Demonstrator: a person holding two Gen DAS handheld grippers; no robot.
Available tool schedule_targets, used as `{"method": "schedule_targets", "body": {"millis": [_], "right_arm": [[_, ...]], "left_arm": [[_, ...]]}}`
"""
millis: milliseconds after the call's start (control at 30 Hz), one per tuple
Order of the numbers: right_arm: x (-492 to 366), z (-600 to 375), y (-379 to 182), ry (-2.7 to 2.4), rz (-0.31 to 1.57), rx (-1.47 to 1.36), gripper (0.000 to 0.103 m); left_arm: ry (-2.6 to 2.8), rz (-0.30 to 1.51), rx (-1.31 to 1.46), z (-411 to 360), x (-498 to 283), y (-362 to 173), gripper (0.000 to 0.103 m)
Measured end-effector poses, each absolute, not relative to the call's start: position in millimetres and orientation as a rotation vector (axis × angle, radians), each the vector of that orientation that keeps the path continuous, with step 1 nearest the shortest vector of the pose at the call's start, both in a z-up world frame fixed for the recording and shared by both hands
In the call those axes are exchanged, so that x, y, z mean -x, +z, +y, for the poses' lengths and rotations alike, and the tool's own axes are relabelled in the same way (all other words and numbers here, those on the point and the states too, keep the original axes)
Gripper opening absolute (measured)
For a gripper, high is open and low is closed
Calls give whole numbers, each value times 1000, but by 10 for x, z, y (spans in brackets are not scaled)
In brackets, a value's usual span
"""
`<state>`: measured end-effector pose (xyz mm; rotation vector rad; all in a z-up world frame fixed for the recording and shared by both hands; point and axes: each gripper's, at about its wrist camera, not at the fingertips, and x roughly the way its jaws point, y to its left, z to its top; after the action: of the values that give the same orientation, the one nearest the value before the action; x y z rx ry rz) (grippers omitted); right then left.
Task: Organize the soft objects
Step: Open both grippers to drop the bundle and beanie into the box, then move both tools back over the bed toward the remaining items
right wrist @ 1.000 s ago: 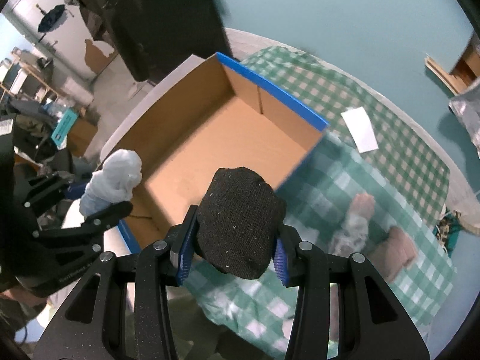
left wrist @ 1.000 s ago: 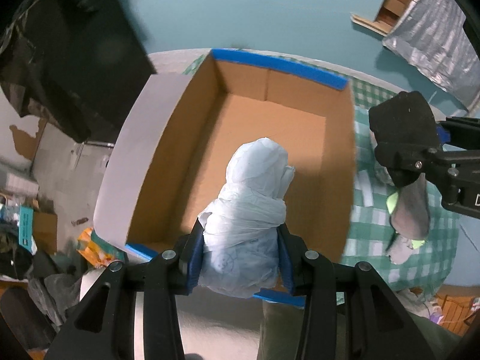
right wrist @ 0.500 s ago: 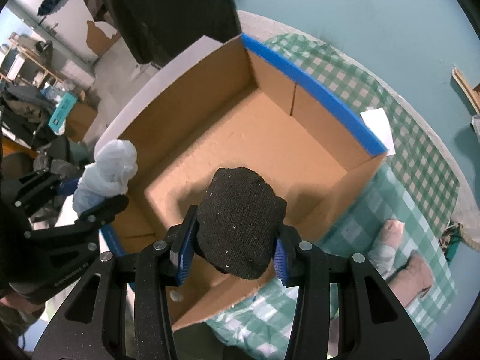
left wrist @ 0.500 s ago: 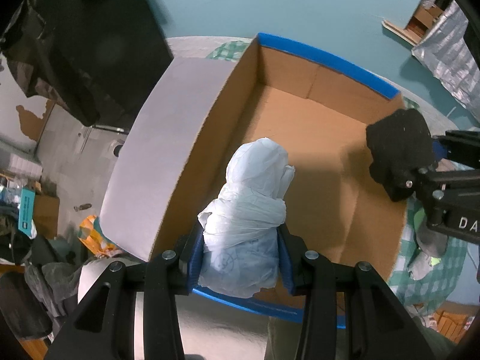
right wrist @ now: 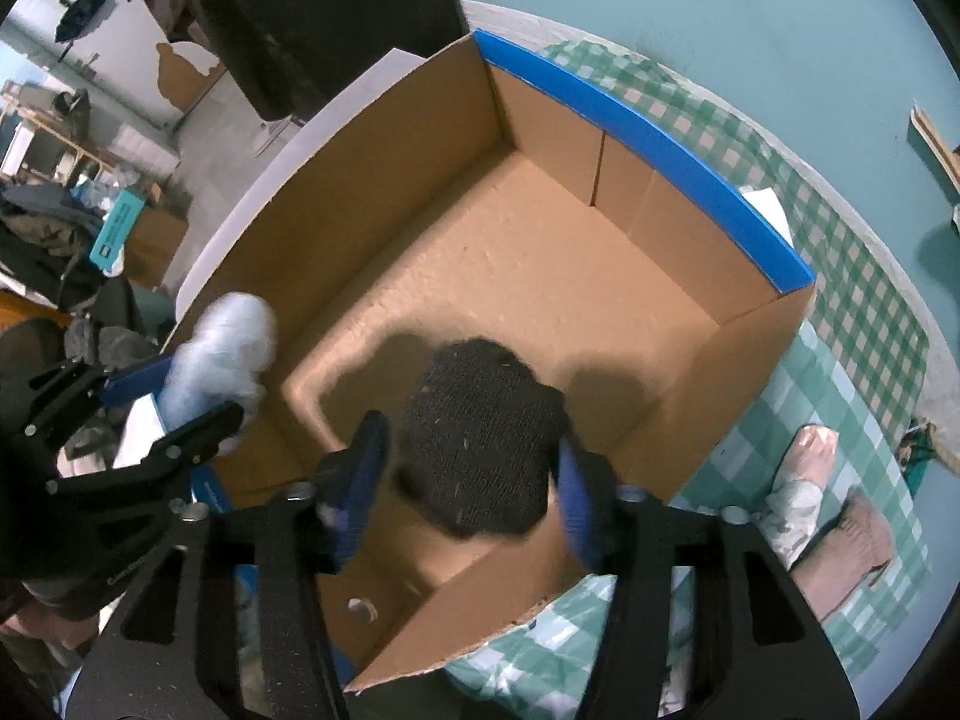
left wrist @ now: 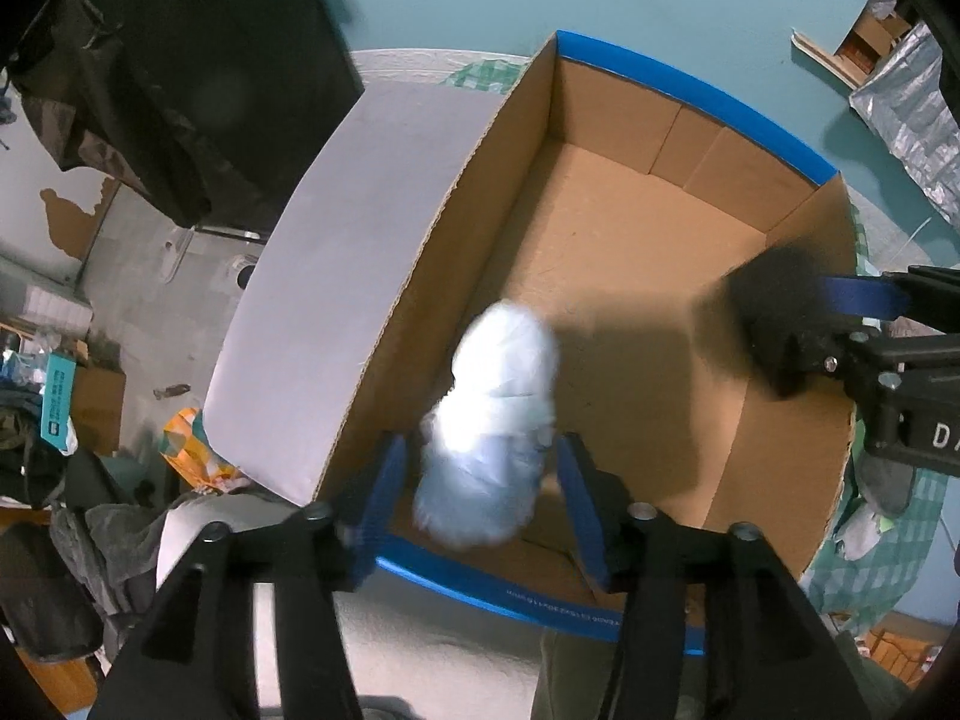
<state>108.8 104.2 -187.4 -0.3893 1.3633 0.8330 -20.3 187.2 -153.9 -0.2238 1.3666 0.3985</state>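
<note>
Checked cloth [right wrist: 852,276] bears the box [left wrist: 708,96]; both grippers' fingers [left wrist: 378,492] [right wrist: 360,468] just released their bundles.

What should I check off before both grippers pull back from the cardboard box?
1. Left gripper fingers parted from the white crumpled plastic bundle, jaws just opened: ok.
2. Right gripper fingers clear of the black knitted bundle, jaws just opened: ok.
3. Both bundles above the open blue-edged cardboard box: ok.
4. Bundles settled on the box floor: cannot tell, blurred.
5. Soft items left on the green checked cloth: not ok.
</note>
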Motion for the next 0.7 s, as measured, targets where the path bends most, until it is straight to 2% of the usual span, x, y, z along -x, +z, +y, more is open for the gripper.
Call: {"method": "schedule_targets", "body": {"millis": [33,133,200,467,700], "right_arm": [[-1090,1034,-1866,827,1358,387,67],[-1106,993,-1831,807,1346,375,72],[-1124,950,-1790,797,1344,355,72],[-1129,768,-1602,778,1312,324,80],[-1142,565,-1438,758,1295,319,81]], "left_arm": [[397,1362,224,1888,208,-1535,61],[392,1355,226,1867,221,-1491,62],[393,1343,225,1850,226,-1440,67],[384,1295,239,1777,224,-1217,69],[349,1250,245,1621,173,-1008,71]]}}
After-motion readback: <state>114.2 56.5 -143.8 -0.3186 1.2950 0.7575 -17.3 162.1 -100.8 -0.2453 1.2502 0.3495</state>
